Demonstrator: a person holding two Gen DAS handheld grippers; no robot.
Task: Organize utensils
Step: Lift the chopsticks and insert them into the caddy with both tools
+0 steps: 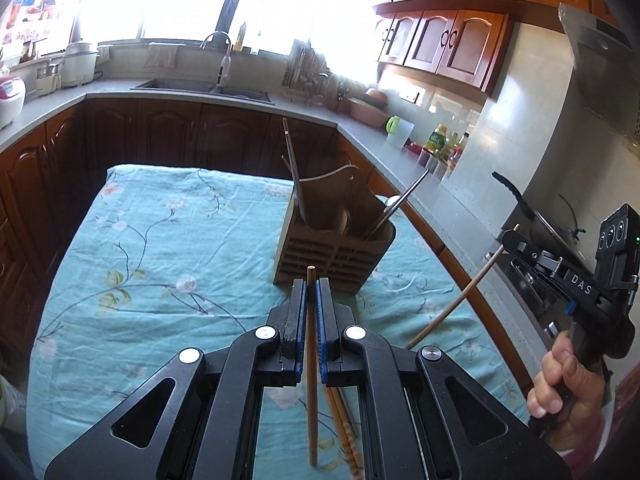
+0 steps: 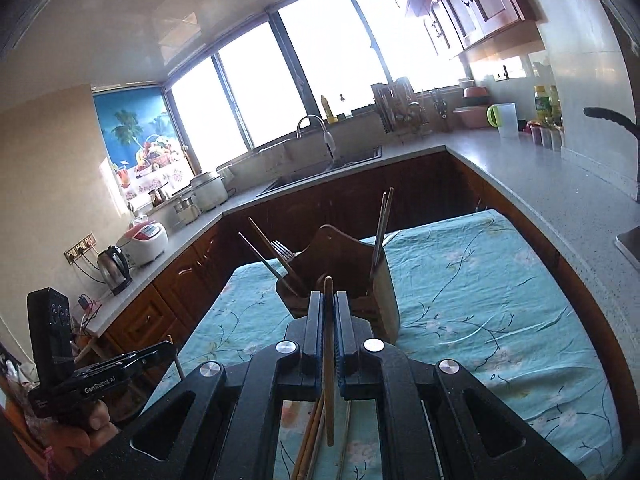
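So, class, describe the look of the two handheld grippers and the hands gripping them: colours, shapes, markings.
Each handheld gripper is matte black, with triangular cut-outs in its frame, silver round bolts and blue ribbed pads. The right gripper carries white "DAS" lettering, a black camera box and a green light. The left gripper reads "GenRobot.AI". The bare right hand and left hand show pink cuffs.

The left hand-held gripper [image 1: 311, 286] sits low centre of its frame, jaws closed together. The right hand-held gripper [image 2: 329, 300] likewise, its holder's hand [image 1: 560, 380] gripping the handle at lower right.
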